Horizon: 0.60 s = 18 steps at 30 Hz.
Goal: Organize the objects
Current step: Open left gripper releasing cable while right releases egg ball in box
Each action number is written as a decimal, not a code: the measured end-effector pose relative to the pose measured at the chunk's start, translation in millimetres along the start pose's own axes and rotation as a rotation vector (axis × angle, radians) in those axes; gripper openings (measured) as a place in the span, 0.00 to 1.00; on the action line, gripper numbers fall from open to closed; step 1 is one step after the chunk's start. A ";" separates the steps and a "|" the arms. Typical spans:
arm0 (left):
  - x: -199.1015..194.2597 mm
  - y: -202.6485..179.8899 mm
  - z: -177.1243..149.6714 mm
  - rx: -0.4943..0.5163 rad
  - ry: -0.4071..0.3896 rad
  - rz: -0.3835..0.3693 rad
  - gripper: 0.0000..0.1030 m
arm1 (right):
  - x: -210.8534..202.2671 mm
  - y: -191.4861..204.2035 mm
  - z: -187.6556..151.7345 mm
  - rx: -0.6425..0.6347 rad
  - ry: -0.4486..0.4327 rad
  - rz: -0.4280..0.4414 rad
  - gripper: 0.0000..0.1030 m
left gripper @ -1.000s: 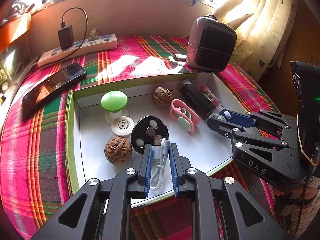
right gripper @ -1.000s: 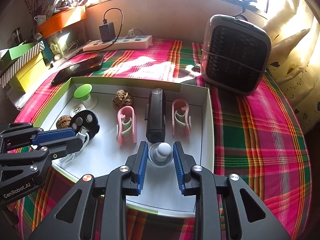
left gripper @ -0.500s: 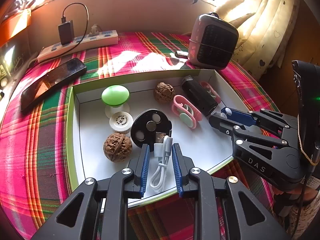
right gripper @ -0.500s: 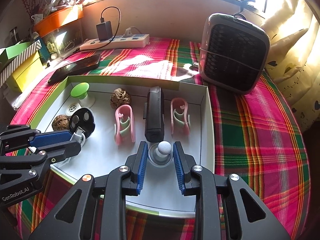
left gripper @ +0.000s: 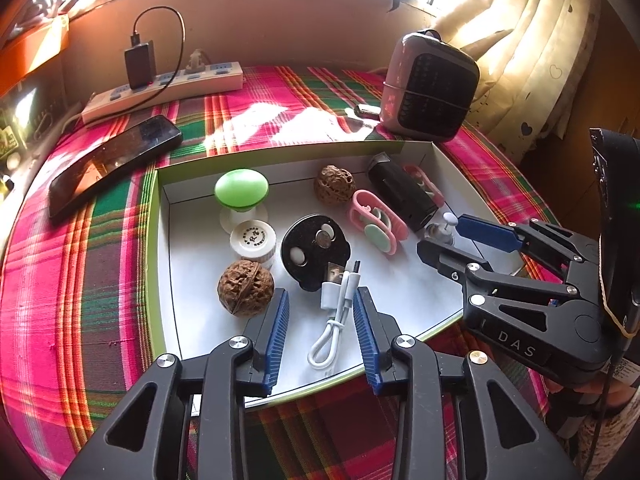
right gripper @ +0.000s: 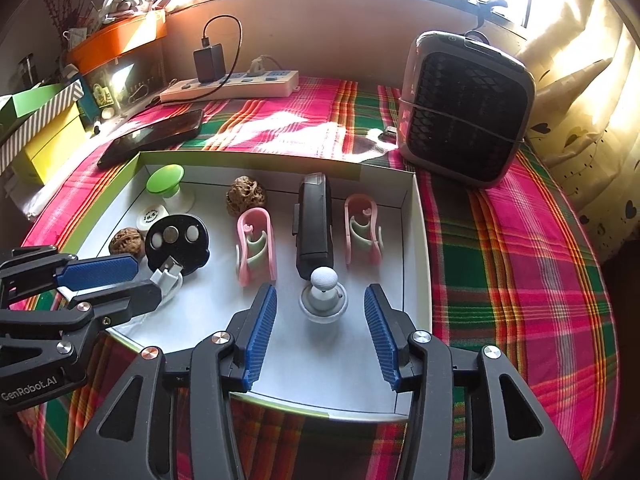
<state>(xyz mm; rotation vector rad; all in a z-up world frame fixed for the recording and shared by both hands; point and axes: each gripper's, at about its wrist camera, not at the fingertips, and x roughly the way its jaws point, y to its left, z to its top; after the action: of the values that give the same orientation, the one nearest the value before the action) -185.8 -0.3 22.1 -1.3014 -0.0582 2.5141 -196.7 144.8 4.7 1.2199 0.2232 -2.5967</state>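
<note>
White USB cable point(left gripper: 336, 312) lies coiled in the box point(left gripper: 160, 264) between the left gripper point(left gripper: 320, 320) pads, whose jaws have just been opening, released. At three o'clock, the right gripper point(right gripper: 320, 320), likewise just opened, straddles what may be a grey knob point(right gripper: 323, 296) untouched.

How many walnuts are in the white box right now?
2. One walnut sits near the box's front left, beside the round white cap. The other walnut is by the back wall, left of the black case. None seems hidden.
</note>
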 end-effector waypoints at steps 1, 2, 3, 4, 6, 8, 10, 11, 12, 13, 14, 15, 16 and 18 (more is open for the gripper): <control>-0.9 -0.1 -0.3 0.000 -0.002 0.001 0.32 | -0.7 -0.2 -0.3 0.003 -0.001 0.000 0.46; -2.0 -0.4 -0.8 0.001 -0.003 0.001 0.33 | -1.4 -0.6 -0.7 0.004 -0.002 -0.003 0.46; -3.0 -0.6 -1.1 0.002 -0.004 0.003 0.34 | -2.6 -1.2 -0.9 0.006 -0.004 -0.006 0.47; -4.4 -1.1 -1.4 0.004 -0.007 0.002 0.34 | -3.8 -1.5 -1.2 0.008 -0.007 -0.008 0.47; -7.7 -1.9 -2.2 0.003 -0.016 0.007 0.35 | -6.7 -2.1 -1.7 0.014 -0.013 -0.010 0.49; -10.7 -3.1 -2.8 0.005 -0.023 0.016 0.36 | -9.5 -2.1 -1.9 0.021 -0.020 -0.012 0.49; -13.4 -3.9 -4.1 0.003 -0.026 0.018 0.36 | -12.2 -1.7 -2.5 0.026 -0.023 -0.013 0.50; -15.1 -4.2 -5.1 0.001 -0.029 0.020 0.36 | -13.9 -1.3 -2.9 0.027 -0.026 -0.013 0.50; -16.9 -4.8 -6.2 0.000 -0.034 0.030 0.36 | -15.8 -0.7 -3.5 0.029 -0.031 -0.013 0.50; -18.8 -5.7 -7.1 0.005 -0.039 0.044 0.36 | -17.7 -0.3 -4.0 0.030 -0.035 -0.012 0.50; -21.1 -6.4 -8.3 0.009 -0.045 0.054 0.36 | -19.6 0.4 -4.7 0.033 -0.037 -0.012 0.50; -23.2 -6.6 -9.3 0.006 -0.047 0.060 0.36 | -21.6 0.9 -5.2 0.035 -0.041 -0.010 0.50; -25.1 -6.6 -10.1 0.002 -0.048 0.062 0.36 | -23.7 1.4 -5.9 0.037 -0.045 -0.009 0.50; -29.4 -6.6 -12.1 -0.004 -0.057 0.073 0.36 | -27.8 2.2 -7.1 0.043 -0.052 -0.008 0.50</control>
<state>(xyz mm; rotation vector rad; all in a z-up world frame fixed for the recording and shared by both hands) -158.6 -3.7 39.4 -1.2553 -0.0294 2.6134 -173.8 149.2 21.6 1.1659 0.1635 -2.6494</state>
